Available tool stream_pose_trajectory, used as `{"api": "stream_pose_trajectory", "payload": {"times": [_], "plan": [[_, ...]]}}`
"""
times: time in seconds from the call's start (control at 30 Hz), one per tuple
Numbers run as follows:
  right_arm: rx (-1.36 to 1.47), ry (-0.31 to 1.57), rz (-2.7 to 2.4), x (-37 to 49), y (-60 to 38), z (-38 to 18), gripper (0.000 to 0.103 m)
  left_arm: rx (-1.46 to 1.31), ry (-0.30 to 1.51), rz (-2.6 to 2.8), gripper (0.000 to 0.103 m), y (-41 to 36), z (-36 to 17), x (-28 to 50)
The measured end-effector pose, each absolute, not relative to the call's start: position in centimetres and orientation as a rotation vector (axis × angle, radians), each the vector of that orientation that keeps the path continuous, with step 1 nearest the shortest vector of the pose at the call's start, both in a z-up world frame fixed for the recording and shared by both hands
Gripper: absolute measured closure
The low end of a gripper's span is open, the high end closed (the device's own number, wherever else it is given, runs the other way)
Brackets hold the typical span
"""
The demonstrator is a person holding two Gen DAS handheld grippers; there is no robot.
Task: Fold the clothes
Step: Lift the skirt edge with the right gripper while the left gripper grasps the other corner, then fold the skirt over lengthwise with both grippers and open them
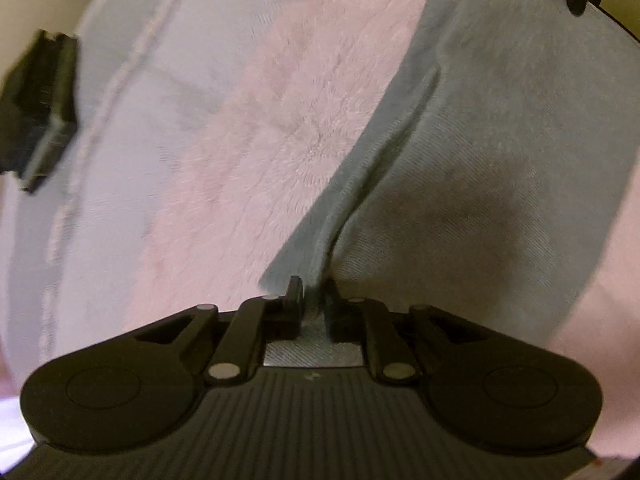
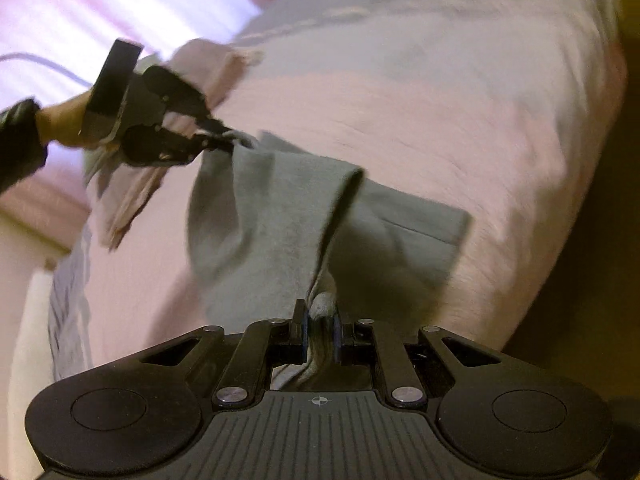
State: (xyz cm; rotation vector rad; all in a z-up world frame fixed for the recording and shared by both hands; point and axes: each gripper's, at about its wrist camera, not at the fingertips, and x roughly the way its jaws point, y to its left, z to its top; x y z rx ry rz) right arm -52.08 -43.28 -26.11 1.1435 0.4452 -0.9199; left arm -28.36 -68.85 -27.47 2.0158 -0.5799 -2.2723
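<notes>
Both claws are clamped on a grey-green garment [image 2: 280, 216] that hangs just above a bed covered with a pink fleecy blanket [image 2: 440, 120]. The left claw [image 1: 314, 300] pinches one edge of the cloth, and the right claw [image 2: 320, 320] pinches a bunched edge, so the piece is stretched between them with a crease running down its middle. The step looks like spreading or carrying over a fold; next the garment probably needs lowering flat onto the blanket, edges aligned. Motion blur hides the garment's type, and its lower part is cut off behind the claws.
</notes>
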Motion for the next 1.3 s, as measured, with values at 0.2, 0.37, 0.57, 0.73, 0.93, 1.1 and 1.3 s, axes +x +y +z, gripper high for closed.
{"api": "stream_pose_trajectory", "payload": {"times": [0.2, 0.37, 0.57, 0.73, 0.93, 1.1, 1.3], "plan": [[1.318, 0.403, -0.905, -54.9, -44.9, -29.4, 0.095, 1.840, -0.215, -2.264, 0.070, -73.3, -26.8, -27.5], [1.378, 0.366, -0.921, -55.9, -44.5, -29.3, 0.095, 1.666, 0.274, -2.182, 0.070, -76.1, -26.3, -22.4], [1.384, 0.376, -0.964, -55.9, -44.8, -29.6, 0.095, 1.506, 0.588, -2.148, 0.085, -76.8, -29.2, -20.9], [1.326, 0.347, -1.000, -54.6, -45.6, -27.5, 0.095, 1.436, 0.579, -2.159, 0.095, -76.1, -28.5, -20.5], [1.358, 0.370, -1.062, -55.0, -45.6, -30.1, 0.095, 1.428, 0.587, -2.118, 0.095, -76.6, -30.3, -20.7], [1.363, 0.334, -1.089, -55.7, -45.4, -29.9, 0.095, 1.418, 0.606, -2.089, 0.092, -76.7, -30.7, -20.1], [1.349, 0.394, -1.213, -56.4, -45.0, -28.7, 0.079, 1.370, 0.579, -2.029, 0.082, -76.3, -28.5, -18.7]]}}
